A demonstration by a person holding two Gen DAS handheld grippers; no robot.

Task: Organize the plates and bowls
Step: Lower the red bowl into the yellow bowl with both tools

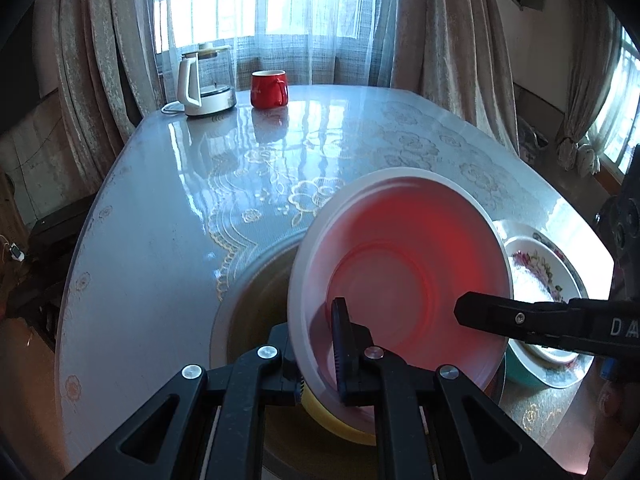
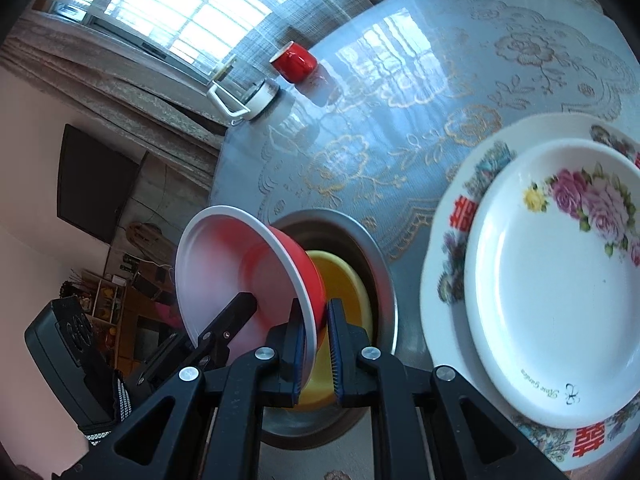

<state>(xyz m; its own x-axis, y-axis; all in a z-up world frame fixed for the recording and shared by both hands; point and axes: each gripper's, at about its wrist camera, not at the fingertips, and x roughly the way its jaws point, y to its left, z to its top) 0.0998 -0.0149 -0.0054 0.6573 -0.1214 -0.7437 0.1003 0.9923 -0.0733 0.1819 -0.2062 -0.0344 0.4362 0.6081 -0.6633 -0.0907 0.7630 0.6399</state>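
Tilting steeply on edge, the red bowl [image 2: 256, 264] with its pale inside hangs low in the middle of both views, above a yellow bowl [image 2: 340, 280] that sits inside a metal basin [image 2: 380, 264] on the desk [image 1: 160, 184]. In the left wrist view the left gripper [image 1: 316, 356] has its fingers [image 1: 340, 344] clamped on the bowl's near rim, one inside the bowl and one outside. In the right wrist view the right gripper [image 2: 314, 348] likewise stands with its fingers [image 2: 334, 344] pressed together on the rim, the thin wall of the bowl caught between the blue pads. The right gripper's black finger also reaches in from the right edge of the left wrist view.

At the right of the right wrist view lies a white rose plate [image 2: 552, 300], resting on a larger flowered plate [image 2: 452, 240] with red characters on its border. Toward the upper left of that frame a red mug [image 2: 294, 60] and a white kettle [image 2: 244, 96] stand near the far edge of the desk, close to each other, before a curtained window [image 1: 260, 0].
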